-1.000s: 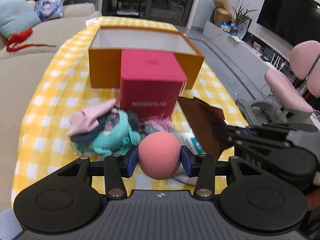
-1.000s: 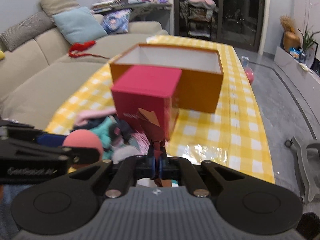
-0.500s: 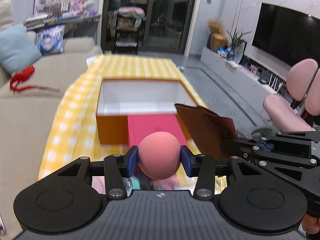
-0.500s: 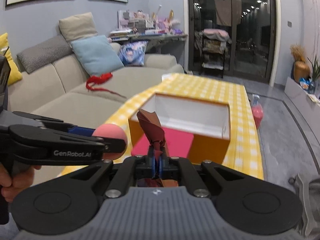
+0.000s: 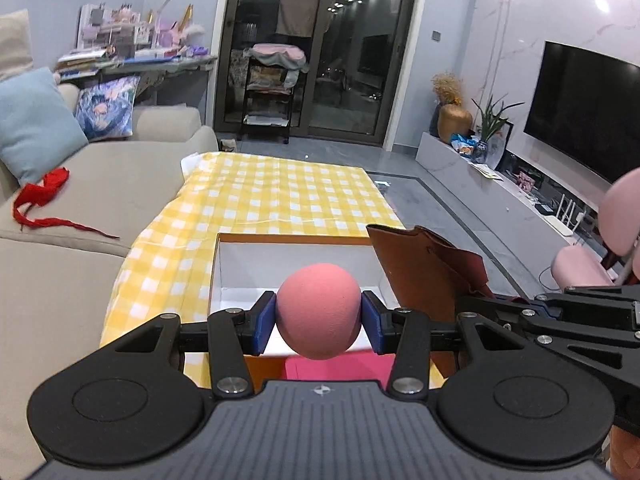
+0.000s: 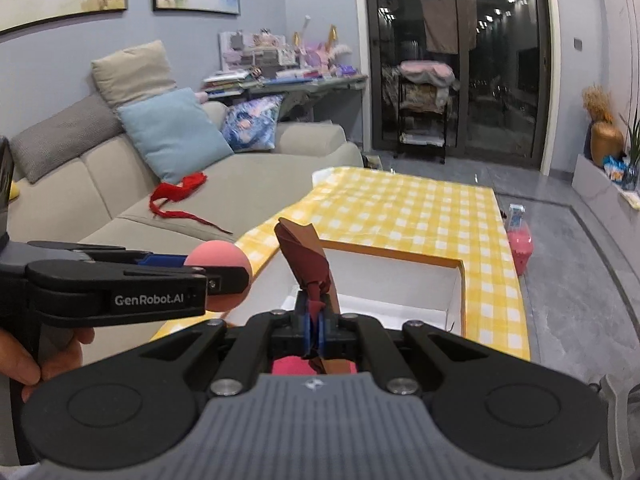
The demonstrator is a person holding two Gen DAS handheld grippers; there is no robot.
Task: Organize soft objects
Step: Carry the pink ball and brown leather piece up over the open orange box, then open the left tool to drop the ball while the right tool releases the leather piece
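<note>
Right wrist view, "GenRobot.AI" on left gripper (image 6: 224, 270) w/ pink ball (image 6: 208, 254)

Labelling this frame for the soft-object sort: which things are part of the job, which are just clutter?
Job:
- pink foam ball, clamped in left tool
- brown cloth, pinched in right tool
- orange box, open, white inside
- pink box, only its top shows

Lying about:
- red cloth strip on sofa
- light blue cushion
- TV
- pink chair

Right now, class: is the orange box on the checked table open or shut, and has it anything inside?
Open: the orange box has no lid, and its visible white interior looks empty; the near part is hidden behind the pink ball.
</note>
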